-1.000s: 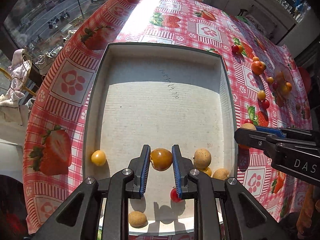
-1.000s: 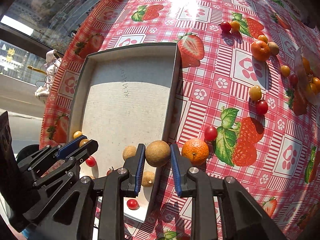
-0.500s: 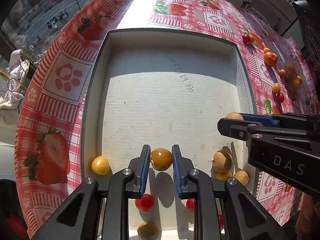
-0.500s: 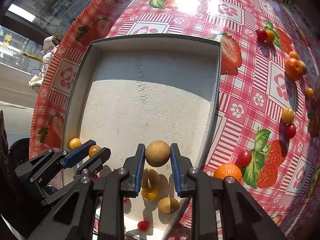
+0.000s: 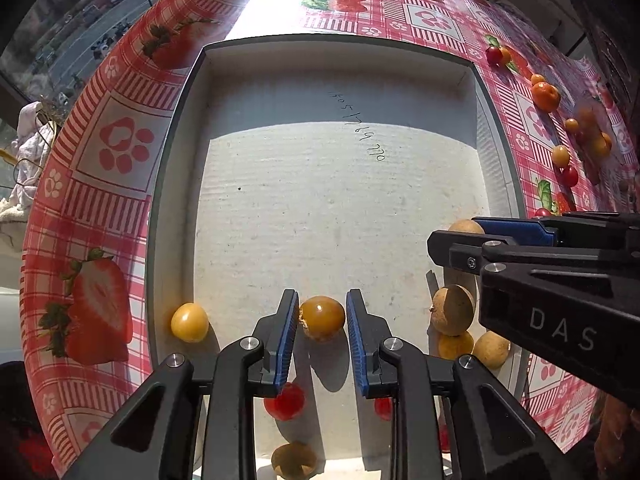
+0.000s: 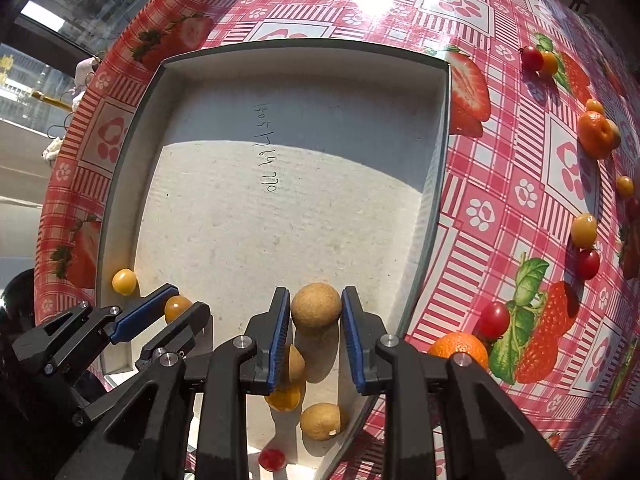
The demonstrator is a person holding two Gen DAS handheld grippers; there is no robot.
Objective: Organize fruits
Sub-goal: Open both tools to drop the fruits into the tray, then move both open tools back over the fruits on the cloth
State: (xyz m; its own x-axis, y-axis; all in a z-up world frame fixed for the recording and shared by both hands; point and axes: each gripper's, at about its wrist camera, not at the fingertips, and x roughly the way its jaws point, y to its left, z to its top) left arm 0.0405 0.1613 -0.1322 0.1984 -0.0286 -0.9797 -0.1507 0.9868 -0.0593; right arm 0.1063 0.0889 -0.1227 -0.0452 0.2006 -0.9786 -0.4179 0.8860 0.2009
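Observation:
A shallow white tray [image 5: 168, 184] lies on the strawberry-print cloth. My left gripper [image 5: 322, 300] points down over the tray's near end. Its jaws are opening, and an amber cherry tomato [image 5: 322, 317] sits between the pads with a thin gap on either side. My right gripper [image 6: 316, 292] hangs over the tray's near right part. Its jaws are starting to open, and the pads still touch a tan longan [image 6: 316, 306]. Below them in the tray lie a yellow tomato [image 5: 189, 322], more longans [image 5: 454, 310] and red cherry tomatoes [image 5: 285, 400].
On the cloth right of the tray [image 6: 434, 184] lie an orange [image 6: 458, 350], a red cherry tomato [image 6: 494, 320], a yellow tomato [image 6: 583, 231], another orange [image 6: 596, 134] and several more small fruits. The cloth's left edge drops off toward a window.
Both grippers have sunk toward the tray. The right one moved left from over the tray's right rim to inside it, with the longan. The left jaws have widened off the amber tomato.

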